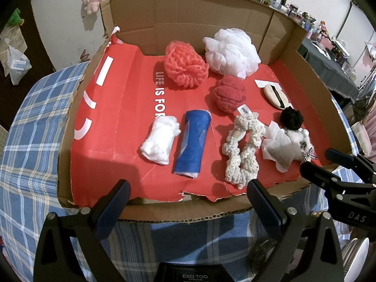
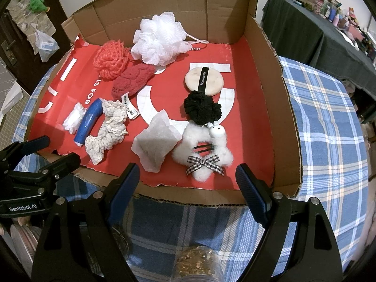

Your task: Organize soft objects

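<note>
Two grippers, left and right, hover wide open and empty at the near edge of a cardboard tray where sponges, scrunchies and puffs lie spread apart, fitting either a finished layout or one awaiting sorting.

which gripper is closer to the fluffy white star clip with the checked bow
Right. The right gripper hovers open just before the fluffy white star-shaped clip with the checked bow; the left gripper sits farther over, facing the blue fabric roll.
</note>
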The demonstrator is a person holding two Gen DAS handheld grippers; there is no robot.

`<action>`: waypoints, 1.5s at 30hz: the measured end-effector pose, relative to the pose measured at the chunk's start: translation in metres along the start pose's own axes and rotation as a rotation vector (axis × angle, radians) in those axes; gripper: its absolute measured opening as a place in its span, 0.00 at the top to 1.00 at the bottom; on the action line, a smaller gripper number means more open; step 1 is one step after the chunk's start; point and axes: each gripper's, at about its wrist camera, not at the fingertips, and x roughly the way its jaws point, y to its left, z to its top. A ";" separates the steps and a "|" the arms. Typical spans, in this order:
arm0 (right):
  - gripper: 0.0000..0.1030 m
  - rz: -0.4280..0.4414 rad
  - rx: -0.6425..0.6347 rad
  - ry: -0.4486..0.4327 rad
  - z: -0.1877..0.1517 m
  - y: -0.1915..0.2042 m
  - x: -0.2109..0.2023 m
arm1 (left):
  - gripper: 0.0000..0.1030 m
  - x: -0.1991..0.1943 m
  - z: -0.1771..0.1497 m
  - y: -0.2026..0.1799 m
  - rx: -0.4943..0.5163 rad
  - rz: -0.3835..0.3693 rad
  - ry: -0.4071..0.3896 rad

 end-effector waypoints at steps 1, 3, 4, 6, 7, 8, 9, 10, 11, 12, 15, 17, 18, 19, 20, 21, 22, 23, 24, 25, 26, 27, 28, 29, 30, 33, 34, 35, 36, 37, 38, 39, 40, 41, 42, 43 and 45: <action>0.19 0.000 0.000 0.000 0.000 0.000 0.000 | 0.02 0.000 0.000 0.000 0.000 0.000 0.000; 0.19 0.001 0.000 0.000 0.000 0.000 0.000 | 0.02 -0.001 0.000 0.000 0.001 0.001 -0.001; 0.19 0.000 0.001 0.000 0.000 0.000 0.000 | 0.02 0.000 0.000 0.000 0.000 0.003 0.000; 0.19 -0.001 -0.001 0.000 0.000 0.000 0.000 | 0.02 -0.001 0.000 0.000 -0.001 0.004 -0.001; 0.19 0.000 0.000 0.000 0.000 0.000 0.000 | 0.02 -0.001 0.000 -0.001 0.000 0.005 -0.001; 0.19 0.000 0.001 -0.002 0.000 0.000 0.000 | 0.02 -0.001 0.000 -0.001 0.000 0.007 -0.002; 0.19 0.001 0.001 -0.001 0.000 0.000 0.000 | 0.02 -0.001 0.000 -0.001 0.000 0.007 -0.002; 0.19 0.000 0.001 0.000 0.000 0.000 0.000 | 0.02 -0.001 0.000 -0.001 0.000 0.008 -0.003; 0.19 0.001 0.001 0.000 0.000 0.000 0.000 | 0.02 -0.001 0.000 -0.001 0.000 0.009 -0.003; 0.19 0.001 0.001 0.000 -0.001 0.000 0.000 | 0.02 -0.001 0.000 -0.001 -0.001 0.010 -0.003; 0.19 0.000 0.000 0.000 -0.001 0.000 0.000 | 0.02 -0.001 -0.001 -0.001 -0.001 0.010 -0.004; 0.19 0.000 0.001 0.000 -0.001 0.000 0.000 | 0.02 0.000 0.000 -0.001 -0.002 0.011 -0.005; 0.19 0.000 0.001 0.000 -0.001 0.000 0.000 | 0.02 0.000 0.000 -0.001 -0.002 0.012 -0.006; 0.19 0.000 0.001 0.000 -0.001 0.000 0.000 | 0.02 0.000 -0.001 -0.001 -0.004 0.012 -0.006; 0.19 -0.002 0.001 -0.001 -0.002 0.000 0.000 | 0.02 0.000 -0.001 0.000 -0.006 0.013 -0.008; 0.19 -0.004 0.001 -0.003 -0.002 0.001 -0.001 | 0.02 -0.001 -0.001 0.000 -0.008 0.013 -0.009; 0.19 -0.004 0.001 -0.007 -0.002 0.002 -0.001 | 0.02 -0.001 -0.001 0.000 -0.011 0.012 -0.010; 0.19 -0.002 -0.002 -0.008 -0.002 0.002 -0.002 | 0.02 -0.001 -0.001 0.001 -0.012 0.011 -0.010; 0.19 -0.001 -0.004 -0.007 -0.002 0.003 -0.002 | 0.02 -0.002 -0.002 0.001 -0.014 0.007 -0.012; 0.19 0.004 -0.004 -0.012 -0.002 0.003 -0.003 | 0.02 -0.004 -0.002 0.002 -0.019 0.007 -0.023; 0.19 0.008 -0.005 -0.019 -0.003 0.003 -0.005 | 0.02 -0.007 -0.003 0.002 -0.018 0.012 -0.030; 0.19 0.008 -0.011 -0.024 -0.003 0.004 -0.009 | 0.02 -0.011 -0.005 0.001 -0.012 0.023 -0.045; 0.19 0.009 -0.010 -0.033 -0.003 0.003 -0.012 | 0.02 -0.016 -0.005 0.000 -0.003 0.033 -0.063; 0.19 0.014 -0.003 -0.048 -0.003 0.001 -0.019 | 0.02 -0.024 -0.006 0.000 0.008 0.039 -0.084; 0.19 0.026 0.004 -0.065 -0.002 -0.001 -0.027 | 0.02 -0.030 -0.006 0.000 0.012 0.039 -0.099; 0.19 0.035 0.016 -0.139 -0.003 -0.007 -0.061 | 0.02 -0.058 -0.008 0.004 0.004 0.049 -0.166; 0.19 0.030 0.019 -0.159 -0.004 -0.008 -0.070 | 0.02 -0.069 -0.010 0.006 -0.002 0.054 -0.194; 0.19 0.033 0.021 -0.184 -0.007 -0.010 -0.081 | 0.02 -0.077 -0.012 0.008 -0.006 0.055 -0.214; 0.19 0.046 0.024 -0.213 -0.011 -0.011 -0.095 | 0.01 -0.090 -0.017 0.010 -0.012 0.052 -0.250; 0.19 0.056 0.026 -0.235 -0.015 -0.011 -0.106 | 0.00 -0.098 -0.020 0.011 -0.015 0.047 -0.271; 0.18 0.064 0.028 -0.257 -0.020 -0.012 -0.117 | 0.00 -0.108 -0.026 0.012 -0.019 0.040 -0.297; 0.13 0.071 0.026 -0.287 -0.029 -0.011 -0.130 | 0.00 -0.117 -0.032 0.012 -0.021 0.035 -0.319; 0.11 0.075 0.022 -0.304 -0.034 -0.010 -0.137 | 0.00 -0.126 -0.039 0.011 -0.020 0.031 -0.338; 0.09 0.081 0.015 -0.327 -0.042 -0.008 -0.146 | 0.00 -0.136 -0.048 0.009 -0.013 0.025 -0.363; 0.09 0.087 0.008 -0.351 -0.052 -0.006 -0.155 | 0.00 -0.143 -0.055 0.007 -0.005 0.021 -0.385; 0.09 0.091 -0.002 -0.373 -0.063 -0.002 -0.162 | 0.00 -0.153 -0.066 0.004 0.008 0.015 -0.417; 0.07 0.097 -0.024 -0.410 -0.085 0.006 -0.174 | 0.00 -0.164 -0.085 -0.001 0.022 -0.001 -0.458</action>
